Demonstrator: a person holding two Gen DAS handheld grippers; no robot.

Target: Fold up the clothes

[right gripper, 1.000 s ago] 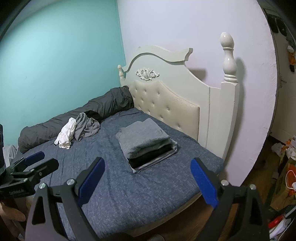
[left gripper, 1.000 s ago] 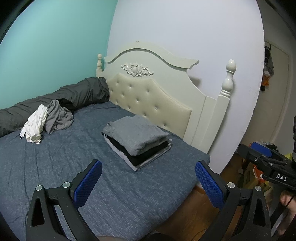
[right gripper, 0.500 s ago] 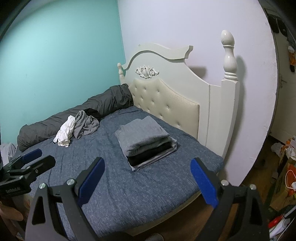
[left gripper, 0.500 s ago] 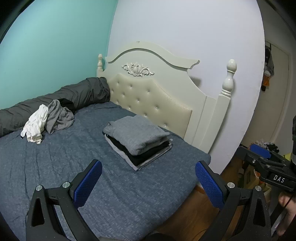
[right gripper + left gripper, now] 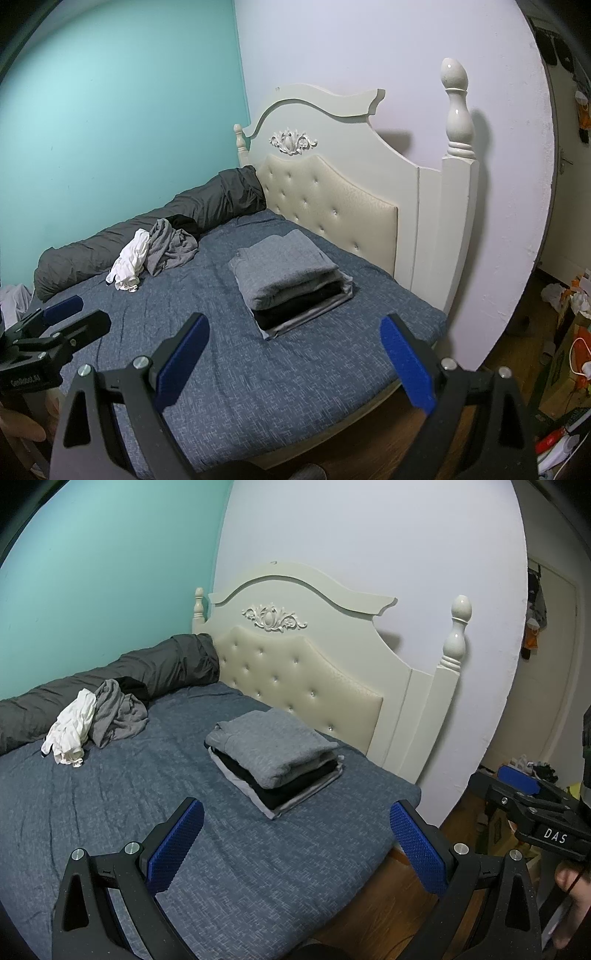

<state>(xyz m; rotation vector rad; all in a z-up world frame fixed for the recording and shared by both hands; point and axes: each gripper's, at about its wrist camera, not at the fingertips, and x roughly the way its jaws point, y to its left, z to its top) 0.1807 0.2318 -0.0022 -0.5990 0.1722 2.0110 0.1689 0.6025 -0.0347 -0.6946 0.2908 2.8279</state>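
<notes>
A stack of folded clothes (image 5: 273, 757) (image 5: 288, 280), grey on top with black and light grey below, lies on the blue bed (image 5: 110, 812) (image 5: 295, 376) near the headboard. Far left on the bed sit a crumpled white garment (image 5: 72, 725) (image 5: 129, 264) and a crumpled grey garment (image 5: 116, 714) (image 5: 170, 245). My left gripper (image 5: 295, 834) is open and empty above the bed's near part, well short of the stack. My right gripper (image 5: 295, 354) is open and empty too. Each gripper shows in the other's view: the right gripper (image 5: 517, 786), the left gripper (image 5: 62, 314).
A dark grey rolled duvet (image 5: 110, 679) (image 5: 166, 221) lies along the teal wall. The cream headboard (image 5: 306, 672) (image 5: 332, 195) and its post (image 5: 458, 122) stand behind the stack. Wood floor and clutter (image 5: 569, 332) lie to the right of the bed.
Both views have shifted only slightly; the stack and the crumpled garments have not moved, and both grippers stay open.
</notes>
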